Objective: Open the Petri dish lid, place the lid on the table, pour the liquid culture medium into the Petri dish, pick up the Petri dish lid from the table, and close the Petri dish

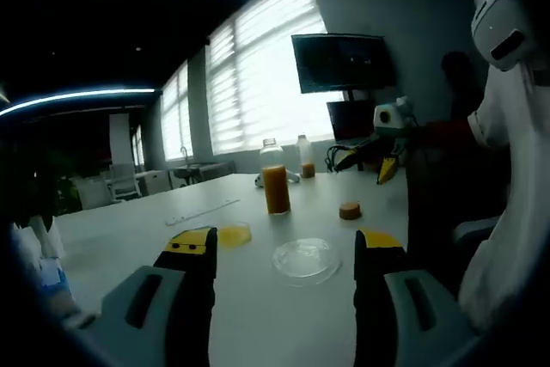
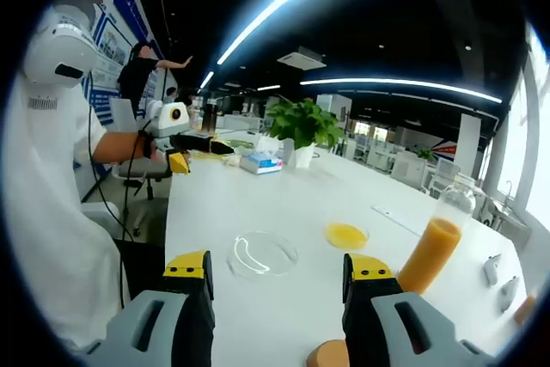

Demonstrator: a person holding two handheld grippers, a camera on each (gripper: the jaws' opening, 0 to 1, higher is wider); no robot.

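A Petri dish (image 1: 232, 235) (image 2: 346, 235) holding yellow medium rests on the white table (image 1: 137, 238). Its clear lid (image 1: 306, 260) (image 2: 262, 253) lies flat beside it, apart from it. An uncapped bottle of orange liquid (image 1: 276, 188) (image 2: 432, 251) stands upright behind them, with its brown cap (image 1: 350, 211) (image 2: 328, 354) lying nearby. My left gripper (image 1: 288, 251) is open and empty, raised above the table short of the lid. My right gripper (image 2: 279, 268) is also open and empty, hovering near the lid. Each gripper appears in the other's view (image 1: 378, 161) (image 2: 176, 159), held up off the table.
The person in a white coat (image 1: 507, 212) (image 2: 51, 212) stands at the table edge. A second small bottle (image 1: 303, 156) sits further back. A potted plant (image 2: 301, 126) and a tissue box (image 2: 262, 161) stand at the table's far end. A monitor (image 1: 344, 62) hangs on the wall.
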